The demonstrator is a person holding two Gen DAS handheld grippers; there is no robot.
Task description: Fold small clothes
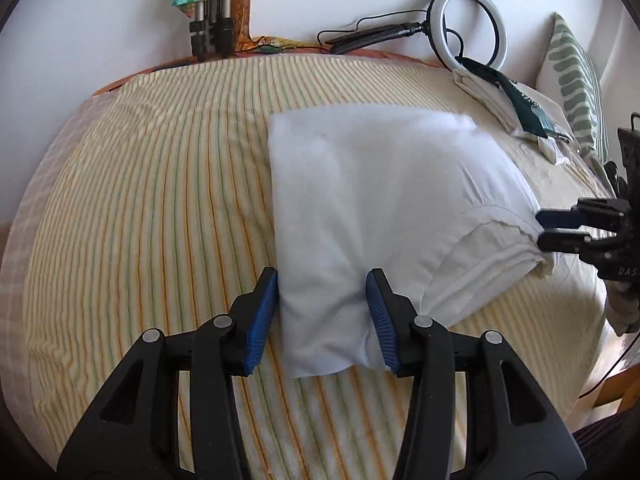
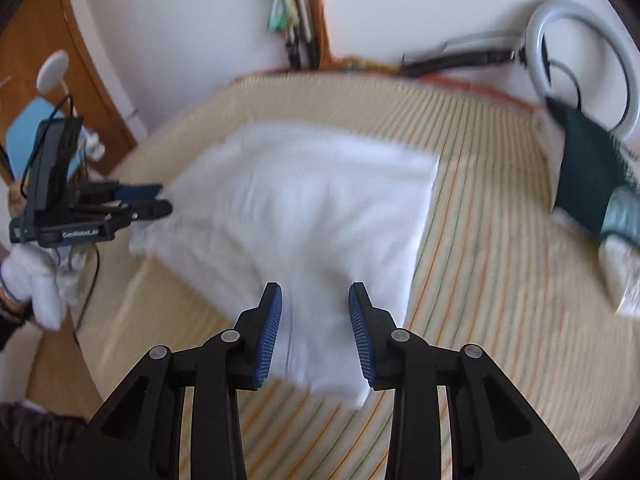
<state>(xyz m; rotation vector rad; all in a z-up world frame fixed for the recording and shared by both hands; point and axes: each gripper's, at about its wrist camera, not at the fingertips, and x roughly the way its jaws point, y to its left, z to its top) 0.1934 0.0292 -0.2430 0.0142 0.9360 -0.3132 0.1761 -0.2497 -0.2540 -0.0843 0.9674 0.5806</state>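
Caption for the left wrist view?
Left tongs straddle the near corner of a white folded garment on the striped bedspread.

A home bedroom is showing here: a striped bedspread [image 1: 160, 184] is covering the bed, a leaf-patterned pillow [image 1: 576, 92] is leaning at two o'clock (ring light [image 1: 472, 28] beside it).

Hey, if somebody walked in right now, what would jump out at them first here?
The white folded garment lying mid-bed on the yellow striped sheet, with the left claw straddling its near corner and the right claw over its other near edge. Behind it, a white ring light leans against the wall.
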